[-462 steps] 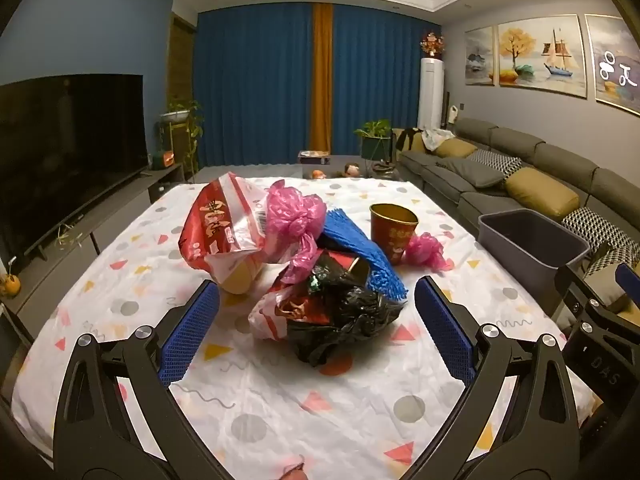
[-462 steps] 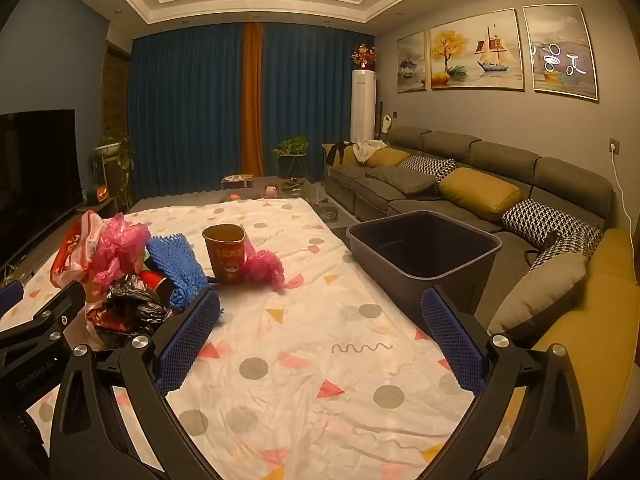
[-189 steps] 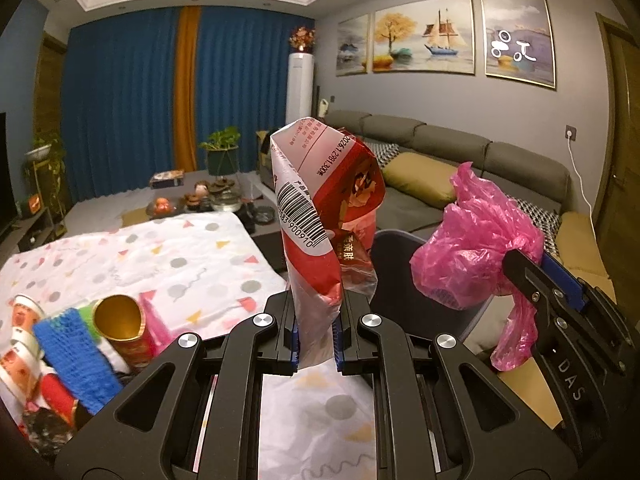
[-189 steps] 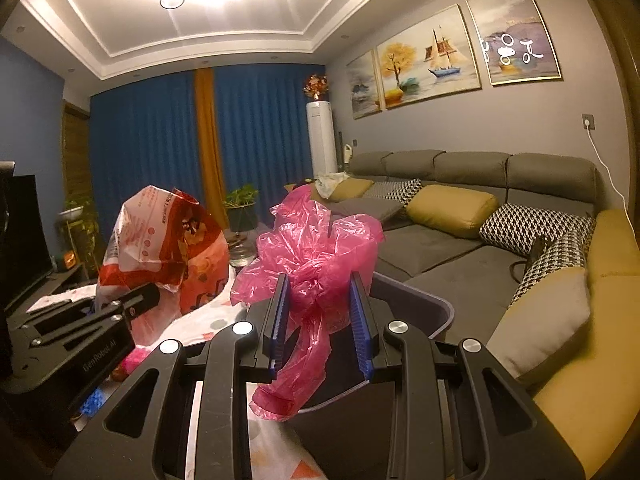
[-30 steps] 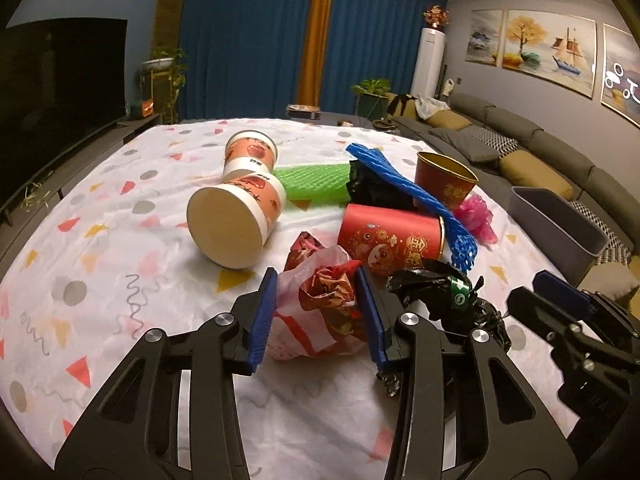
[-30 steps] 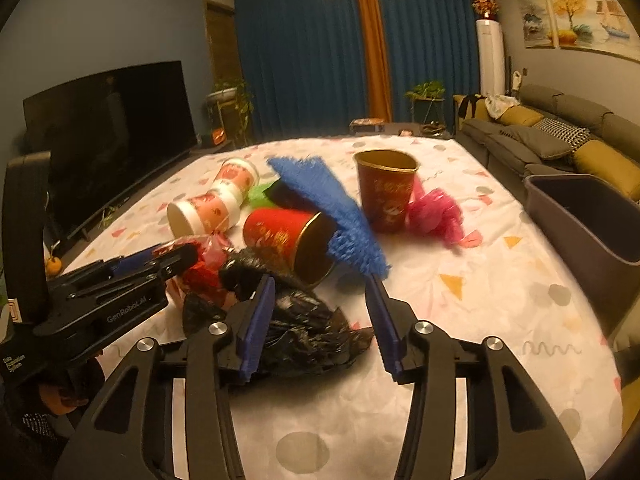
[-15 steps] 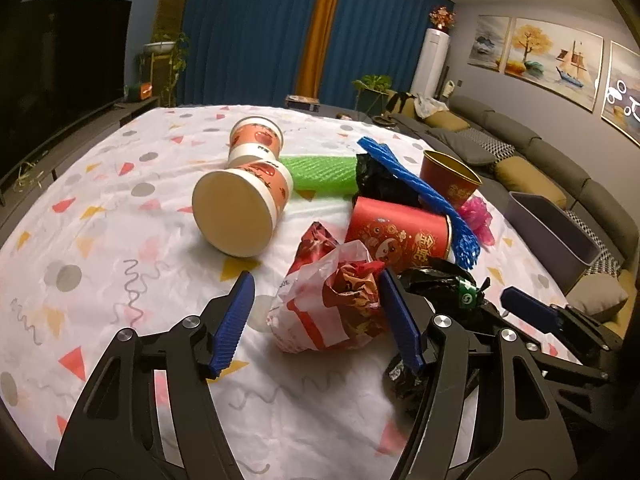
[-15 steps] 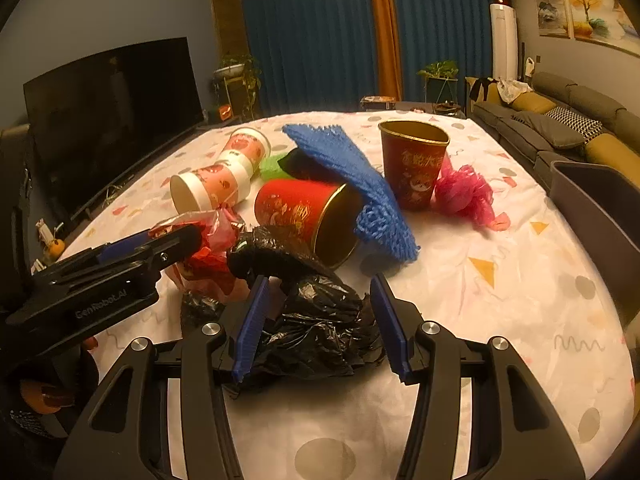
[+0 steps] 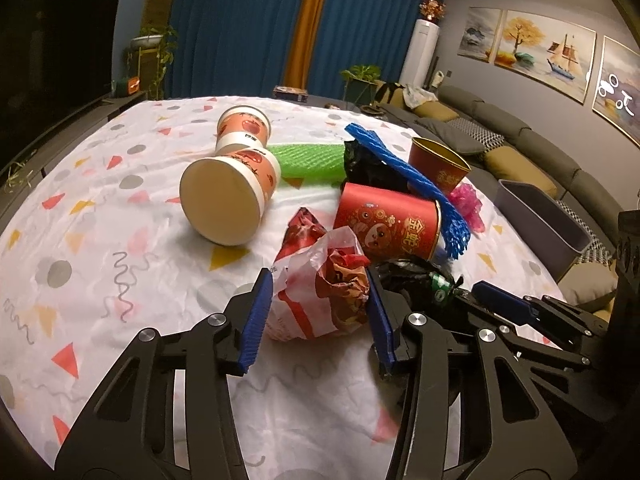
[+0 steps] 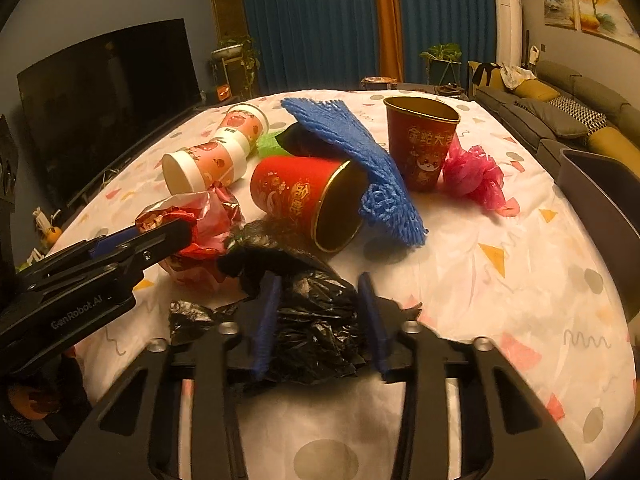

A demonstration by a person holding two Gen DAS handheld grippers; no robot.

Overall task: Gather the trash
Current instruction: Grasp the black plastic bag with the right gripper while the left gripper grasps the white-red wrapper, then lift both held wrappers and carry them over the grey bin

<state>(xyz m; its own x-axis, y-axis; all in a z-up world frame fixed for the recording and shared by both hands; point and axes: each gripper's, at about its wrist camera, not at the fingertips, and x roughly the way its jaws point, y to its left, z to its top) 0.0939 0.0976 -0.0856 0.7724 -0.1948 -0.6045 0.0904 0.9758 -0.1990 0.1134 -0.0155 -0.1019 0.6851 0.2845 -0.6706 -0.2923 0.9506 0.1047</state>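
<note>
— What trash lies nearest on the table?

— A crumpled red-and-white snack wrapper (image 9: 320, 284) at the near left, and a crumpled black plastic bag (image 10: 316, 320) just to its right.

— And farther off?

— A red paper cup (image 10: 304, 196) on its side, blue foam netting (image 10: 360, 160) draped over it, an upright red cup (image 10: 422, 144), a pink bag (image 10: 472, 176) at the right, two toppled pale cups (image 9: 236, 184) at the left.

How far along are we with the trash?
Done: the big snack bag and one pink bag have left the table. In hand: left gripper closing on crumpled wrapper, right gripper closing on black bag. Remaining: paper cups, red cups, blue net, green net, second pink bag.
</note>
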